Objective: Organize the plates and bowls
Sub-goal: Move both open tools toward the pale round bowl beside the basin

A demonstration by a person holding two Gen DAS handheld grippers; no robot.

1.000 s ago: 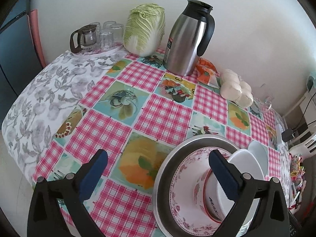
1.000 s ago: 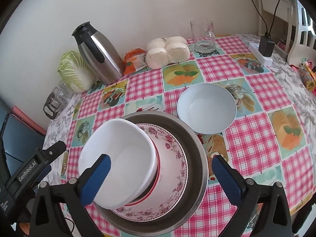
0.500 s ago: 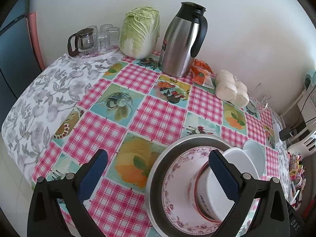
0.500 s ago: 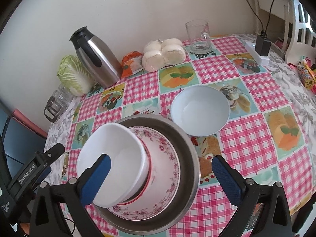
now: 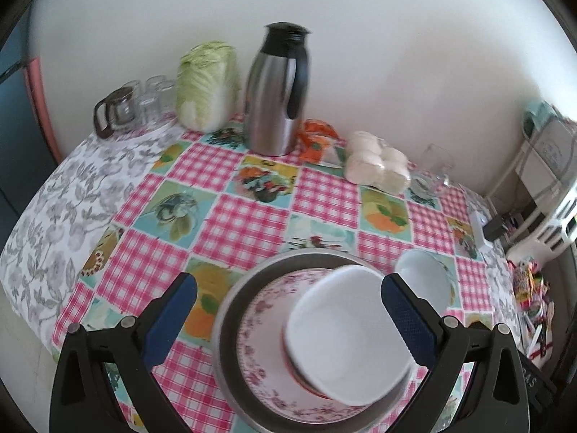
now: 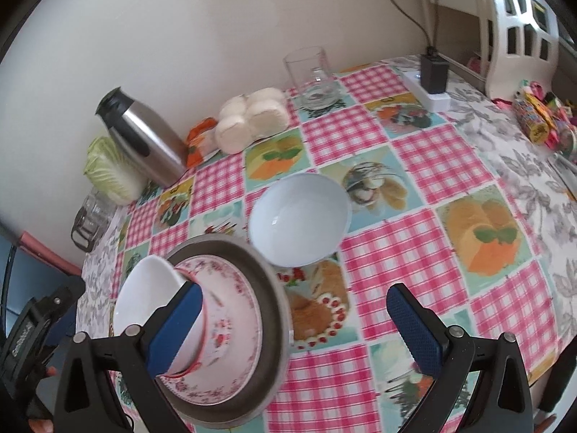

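Both tools gape wide and grip nothing: the left tool (image 5: 288, 310) hangs above the stack, the right tool (image 6: 294, 319) above bare cloth. At the tabletop's (image 6: 414, 151) near edge a white bowl (image 5: 346, 328) leans in a flowered plate (image 6: 230, 328) inside a metal pan (image 6: 274, 324), nested to save room. 1 pale blue bowl (image 6: 299, 220) sits loose just beside the pan, probably next to join.

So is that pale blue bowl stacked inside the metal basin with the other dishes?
No, the pale blue bowl sits on the checked tablecloth beside the metal basin.
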